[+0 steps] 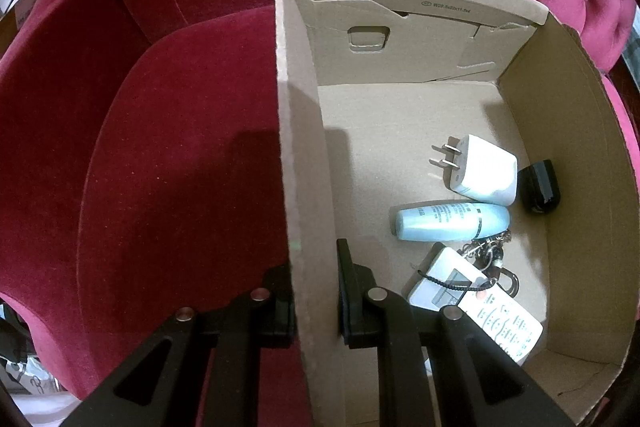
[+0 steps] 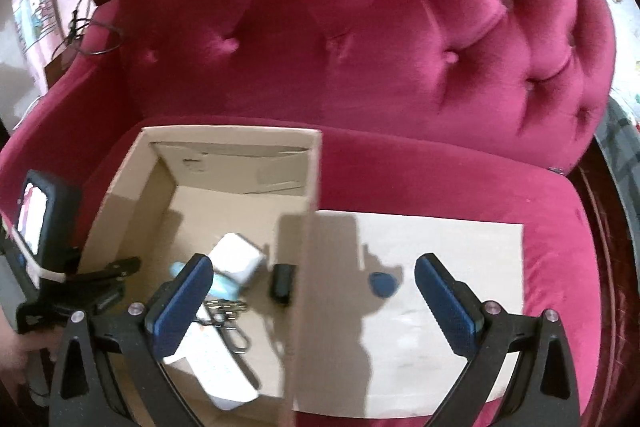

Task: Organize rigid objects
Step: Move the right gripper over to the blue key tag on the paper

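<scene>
My left gripper (image 1: 314, 301) is pinched on the near left wall of the open brown cardboard box (image 1: 304, 155), one black finger outside against the crimson velvet sofa seat (image 1: 172, 155), the other inside. Beyond and to the right of my inner finger, on the box floor, lie a white remote control (image 1: 500, 319), a metal key ring with chain (image 1: 486, 251) touching it, a pale blue plastic bottle (image 1: 452, 221) on its side, a white plug adapter (image 1: 482, 169) with its prongs pointing left, and a small black block (image 1: 540, 187) just beside the adapter, near the right wall.

My right gripper (image 2: 312, 295) hangs above with its blue-padded fingers (image 2: 184, 303) spread wide and nothing between the pads. Between them, farther ahead, a small blue teardrop-shaped tag (image 2: 382, 283) lies on the flat cardboard flap (image 2: 460, 247) outside the box.
</scene>
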The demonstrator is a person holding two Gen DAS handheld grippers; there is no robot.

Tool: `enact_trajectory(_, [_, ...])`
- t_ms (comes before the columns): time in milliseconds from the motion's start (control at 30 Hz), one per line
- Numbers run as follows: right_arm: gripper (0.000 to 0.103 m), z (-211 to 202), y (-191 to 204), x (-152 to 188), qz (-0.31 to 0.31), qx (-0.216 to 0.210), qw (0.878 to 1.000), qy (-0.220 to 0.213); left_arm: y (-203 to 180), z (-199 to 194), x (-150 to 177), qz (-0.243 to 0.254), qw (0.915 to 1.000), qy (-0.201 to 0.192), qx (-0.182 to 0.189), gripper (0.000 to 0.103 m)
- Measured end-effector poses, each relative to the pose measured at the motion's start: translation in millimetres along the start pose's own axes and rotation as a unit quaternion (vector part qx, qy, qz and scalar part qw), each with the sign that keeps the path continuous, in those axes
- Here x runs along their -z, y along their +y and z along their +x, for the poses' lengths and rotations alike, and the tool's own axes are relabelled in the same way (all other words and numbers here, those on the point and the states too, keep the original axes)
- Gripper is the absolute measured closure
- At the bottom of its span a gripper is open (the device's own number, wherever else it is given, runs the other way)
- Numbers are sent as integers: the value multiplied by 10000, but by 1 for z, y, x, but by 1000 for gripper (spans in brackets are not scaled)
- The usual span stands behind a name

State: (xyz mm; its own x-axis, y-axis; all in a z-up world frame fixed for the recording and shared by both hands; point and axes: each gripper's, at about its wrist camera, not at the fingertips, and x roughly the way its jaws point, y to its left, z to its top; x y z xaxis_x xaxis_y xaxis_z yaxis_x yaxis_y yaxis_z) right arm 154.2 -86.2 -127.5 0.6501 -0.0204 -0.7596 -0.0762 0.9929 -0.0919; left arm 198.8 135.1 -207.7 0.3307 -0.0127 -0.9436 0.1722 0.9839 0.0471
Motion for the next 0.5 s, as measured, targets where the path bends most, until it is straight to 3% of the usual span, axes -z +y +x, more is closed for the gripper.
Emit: enact_trajectory(500, [0,17,-74,24,507,280,9983,21,-2,0,0,11,10000,6,-12,87])
